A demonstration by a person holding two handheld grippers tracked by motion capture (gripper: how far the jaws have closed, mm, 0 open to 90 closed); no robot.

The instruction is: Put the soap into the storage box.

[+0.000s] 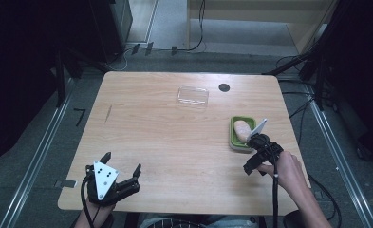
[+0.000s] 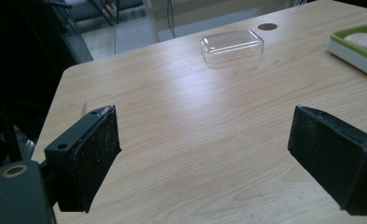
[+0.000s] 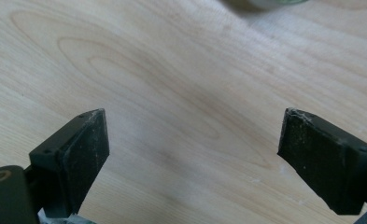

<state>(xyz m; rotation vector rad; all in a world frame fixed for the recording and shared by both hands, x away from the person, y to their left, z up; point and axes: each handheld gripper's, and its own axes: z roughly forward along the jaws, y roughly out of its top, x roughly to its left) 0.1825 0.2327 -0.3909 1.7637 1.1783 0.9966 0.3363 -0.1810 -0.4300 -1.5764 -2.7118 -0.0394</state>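
L hand (image 1: pixel 95 209) comes in at the bottom-left of the high view, forearm barely past the table's near edge. It holds the left gripper (image 1: pixel 122 164) low over the near-left corner of the wooden table (image 1: pixel 165 142), pointing fwd and a bit twd the table's middle, grey three-cornered plate on top facing up. Jaws wide apart, nothing btwn them; in the left gripper view the left gripper (image 2: pixel 202 154) shows two black pads spread over bare wood, level w/ the surface.

Mid-table, far side: 1 clear plastic lid (image 1: pixel 193 96), lying flat and well apart from both grippers. In the left gripper view the clear plastic lid (image 2: pixel 231 45) sits ahead, rim down. Just right of it, 1 dark round spot (image 1: pixel 224 87) in the tabletop.

Right side: 1 green tray (image 1: pixel 235 137) w/ white base, holding 1 pale oval piece (image 1: pixel 241 129). The green tray (image 2: pixel 358 46) also shows at the right edge of the left gripper view.

R hand (image 1: pixel 284 168) reaches in from bottom-right, forearm angled up-left, wrist tilted so the right gripper (image 1: pixel 253 154) sits just beside the tray's near-right corner. Cannot tell whether it touches the tray. In the right gripper view the right gripper (image 3: pixel 194 154) looks down at bare wood, close to the surface, jaws spread wide, nothing btwn them.

Count: 2 grippers, 2 hands, 1 lid, 1 tray, 1 oval piece.
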